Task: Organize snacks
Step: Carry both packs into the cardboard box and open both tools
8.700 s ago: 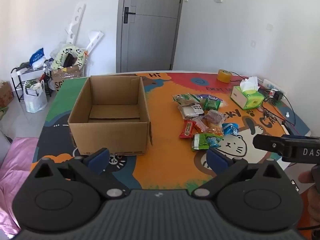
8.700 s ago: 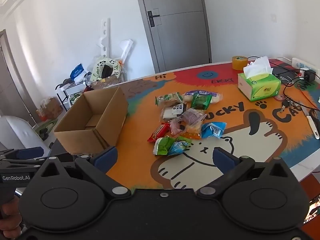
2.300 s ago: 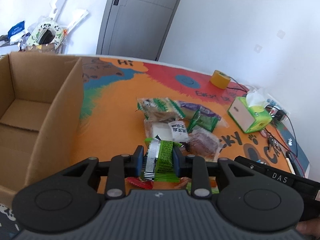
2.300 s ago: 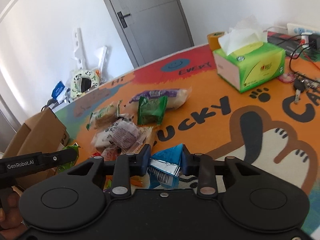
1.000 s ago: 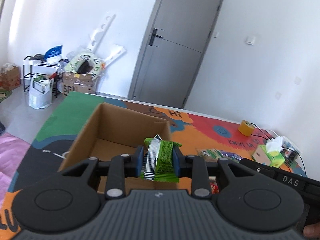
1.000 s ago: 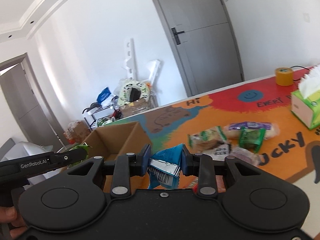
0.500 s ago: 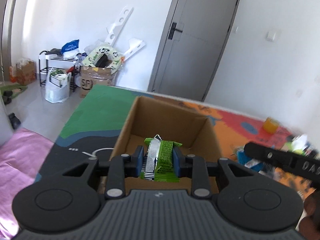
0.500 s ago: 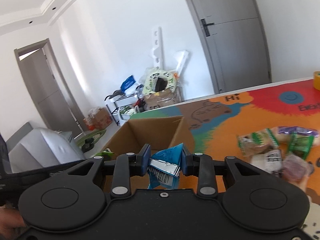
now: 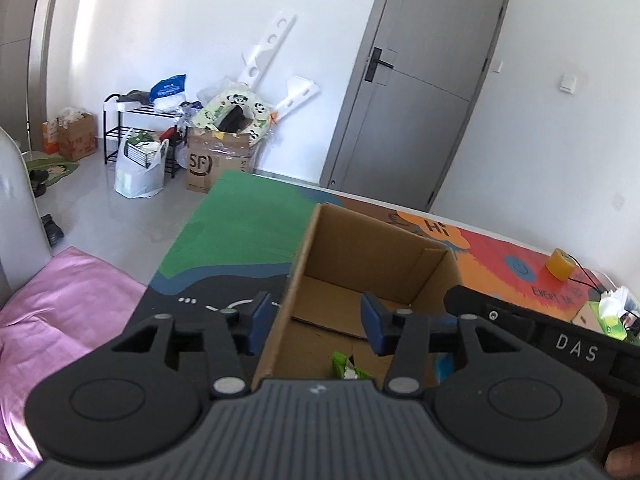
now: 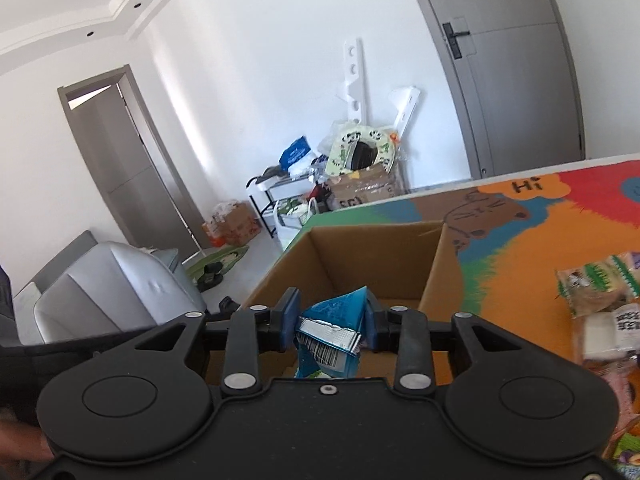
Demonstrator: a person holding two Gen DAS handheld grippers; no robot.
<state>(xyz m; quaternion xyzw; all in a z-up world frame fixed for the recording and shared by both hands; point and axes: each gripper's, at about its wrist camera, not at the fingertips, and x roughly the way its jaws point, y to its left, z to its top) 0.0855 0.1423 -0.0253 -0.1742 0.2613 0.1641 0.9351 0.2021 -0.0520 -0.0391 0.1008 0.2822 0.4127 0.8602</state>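
An open cardboard box (image 9: pixel 436 264) stands on the colourful mat. My left gripper (image 9: pixel 316 322) is open above the box's near left wall. A green snack packet (image 9: pixel 346 366) lies inside the box just below it. My right gripper (image 10: pixel 330 320) is shut on a blue snack packet (image 10: pixel 334 322) and holds it over the box (image 10: pixel 448 264). The right gripper's body shows in the left wrist view (image 9: pixel 540 334) at the box's right side. Several loose snack packets (image 10: pixel 600 300) lie on the mat to the right.
A yellow tape roll (image 9: pixel 562 266) and a green tissue box (image 9: pixel 610 312) sit at the mat's far right. The table's left edge (image 9: pixel 176 240) drops to the floor. A pink cloth (image 9: pixel 60 300) and a grey seat (image 10: pixel 108 288) are to the left.
My left gripper has opened and the green packet has dropped into the box. My right gripper has moved closer over the box with the blue packet still held.
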